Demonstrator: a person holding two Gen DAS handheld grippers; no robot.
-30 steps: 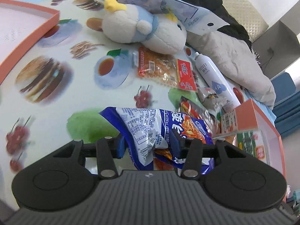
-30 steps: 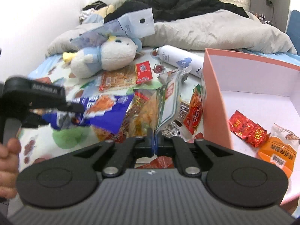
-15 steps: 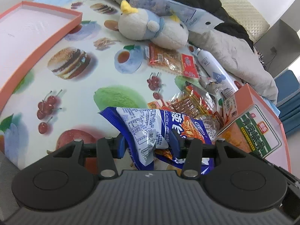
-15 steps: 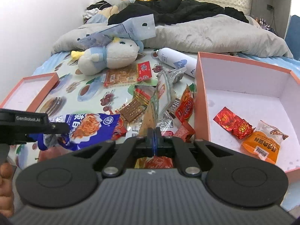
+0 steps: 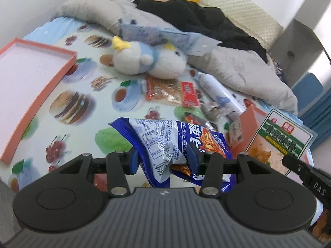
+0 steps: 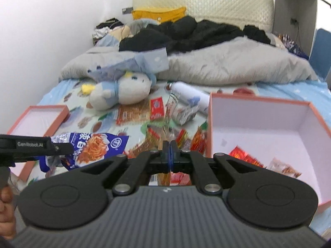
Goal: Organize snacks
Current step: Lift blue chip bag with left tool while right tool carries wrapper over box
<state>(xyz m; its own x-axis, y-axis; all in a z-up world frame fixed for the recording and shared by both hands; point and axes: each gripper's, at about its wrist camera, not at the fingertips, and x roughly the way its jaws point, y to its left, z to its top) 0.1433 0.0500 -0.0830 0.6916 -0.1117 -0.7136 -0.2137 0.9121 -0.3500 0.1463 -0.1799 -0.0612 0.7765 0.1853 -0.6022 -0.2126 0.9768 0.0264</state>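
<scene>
The left gripper (image 5: pixel 163 157) clamps a crinkled blue foil snack bag with white print and an orange noodle picture (image 5: pixel 165 142), held clear above the bed; the right gripper (image 6: pixel 169 155) is pinched tight on the thin edge of a flat clear-fronted snack packet with a green label (image 5: pixel 283 142), seen edge-on in its own view. Beneath both lies a plastic sheet printed with burgers, cherries and cups (image 5: pixel 68 105) spread over the bed. To the right stands a deep salmon-pink cardboard box with a white inside (image 6: pixel 310 111), a few red and orange packets on its floor; to the left lies its shallow pink lid (image 5: pixel 39 66), upturned. Between them a loose heap of small red and orange snack packets (image 6: pixel 157 136) crowds the sheet just beside the box wall. Beyond the heap rest a long clear packet of orange snacks with a red label (image 5: pixel 169 91), a white spray bottle on its side (image 6: pixel 190 97) and a white-and-blue plush toy with a yellow tuft (image 5: pixel 144 62). Further back a grey duvet (image 6: pixel 227 66), black clothing and a cream padded headboard close off the far end, with a white wall along the left edge.
</scene>
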